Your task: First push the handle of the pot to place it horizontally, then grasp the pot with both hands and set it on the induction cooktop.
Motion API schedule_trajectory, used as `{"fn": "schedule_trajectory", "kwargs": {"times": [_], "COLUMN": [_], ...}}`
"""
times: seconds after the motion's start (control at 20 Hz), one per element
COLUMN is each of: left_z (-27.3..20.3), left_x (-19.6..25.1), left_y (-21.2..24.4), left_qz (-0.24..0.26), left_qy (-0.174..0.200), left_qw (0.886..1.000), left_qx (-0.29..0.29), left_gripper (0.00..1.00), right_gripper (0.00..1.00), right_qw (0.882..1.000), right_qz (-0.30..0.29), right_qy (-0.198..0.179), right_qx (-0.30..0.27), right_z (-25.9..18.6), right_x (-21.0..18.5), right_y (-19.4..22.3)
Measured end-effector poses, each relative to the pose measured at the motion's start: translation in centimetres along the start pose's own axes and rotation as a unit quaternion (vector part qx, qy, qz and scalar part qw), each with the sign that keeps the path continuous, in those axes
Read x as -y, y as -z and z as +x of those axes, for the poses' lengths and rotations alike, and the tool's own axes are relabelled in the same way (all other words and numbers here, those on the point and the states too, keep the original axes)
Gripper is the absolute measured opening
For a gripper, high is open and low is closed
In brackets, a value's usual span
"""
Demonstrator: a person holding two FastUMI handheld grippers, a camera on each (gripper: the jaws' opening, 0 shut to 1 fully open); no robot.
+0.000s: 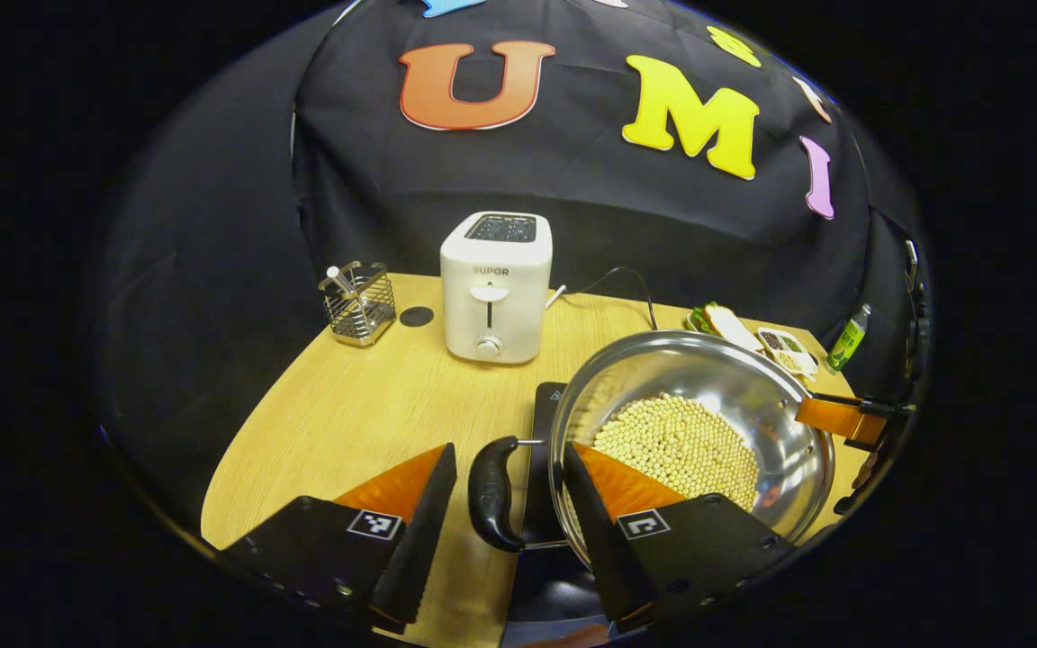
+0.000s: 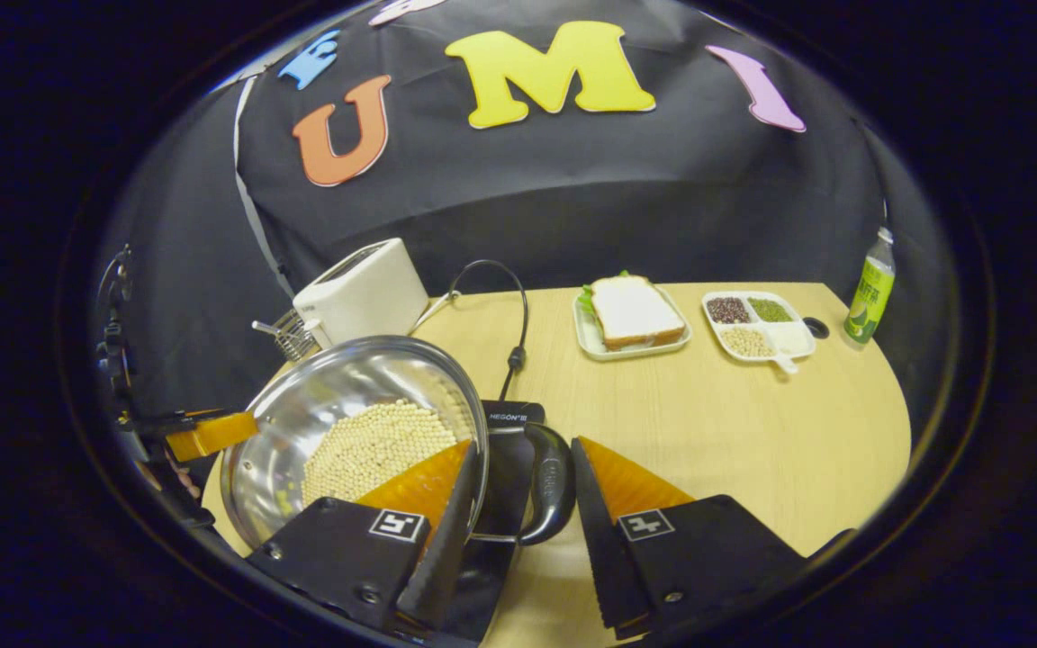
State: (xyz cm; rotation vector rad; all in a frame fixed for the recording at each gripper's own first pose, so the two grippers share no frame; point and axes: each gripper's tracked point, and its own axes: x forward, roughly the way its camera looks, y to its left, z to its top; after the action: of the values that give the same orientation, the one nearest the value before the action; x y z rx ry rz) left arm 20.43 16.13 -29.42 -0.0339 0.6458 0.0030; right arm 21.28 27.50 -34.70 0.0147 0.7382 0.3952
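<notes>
Both grippers, left (image 1: 508,490) and right (image 2: 518,490), stand open astride the pot's (image 1: 734,396) black handles at lower centre.

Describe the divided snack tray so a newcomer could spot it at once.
Start at the light wooden table and look to its far edge. Between the sandwich plate and green plastic bottle sits the white divided tray, alone in holding separate compartments of different grains.

Pot (image 1: 716,396) on cooktop (image 1: 544,450), toaster (image 1: 495,286) behind
</notes>
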Motion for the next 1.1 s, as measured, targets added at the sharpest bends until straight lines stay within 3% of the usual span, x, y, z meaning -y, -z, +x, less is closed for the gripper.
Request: {"fn": "schedule_trajectory", "kwargs": {"times": [0.25, 0.6, 0.95, 1.1], "left_z": [-1.3, -5.8, -14.4, -18.8], "left_x": [-0.8, -0.1, 3.7, 6.2], "left_y": [-1.6, -3.8, -8.2, -9.9], "left_qz": [-0.001, 0.003, 0.01, 0.009], "left_qy": [-0.003, -0.007, 0.005, 0.021], "left_qw": [0.999, 0.997, 0.986, 0.979], "left_qx": [0.035, 0.083, 0.169, 0.201], "left_gripper": [0.93, 0.93, 0.96, 0.96], "right_gripper": [0.76, 0.81, 0.86, 0.9], "right_qw": [1.0, 0.995, 0.98, 0.972], "right_qz": [0.002, -0.014, -0.023, -0.028], "right_qy": [0.021, 0.044, 0.075, 0.065], "right_qx": [0.021, 0.092, 0.185, 0.226], "right_z": [-1.4, -7.2, -18.5, -24.1], "right_x": [0.8, 1.1, 2.4, 2.3], "right_y": [-0.8, -3.6, -6.6, -7.8]}}
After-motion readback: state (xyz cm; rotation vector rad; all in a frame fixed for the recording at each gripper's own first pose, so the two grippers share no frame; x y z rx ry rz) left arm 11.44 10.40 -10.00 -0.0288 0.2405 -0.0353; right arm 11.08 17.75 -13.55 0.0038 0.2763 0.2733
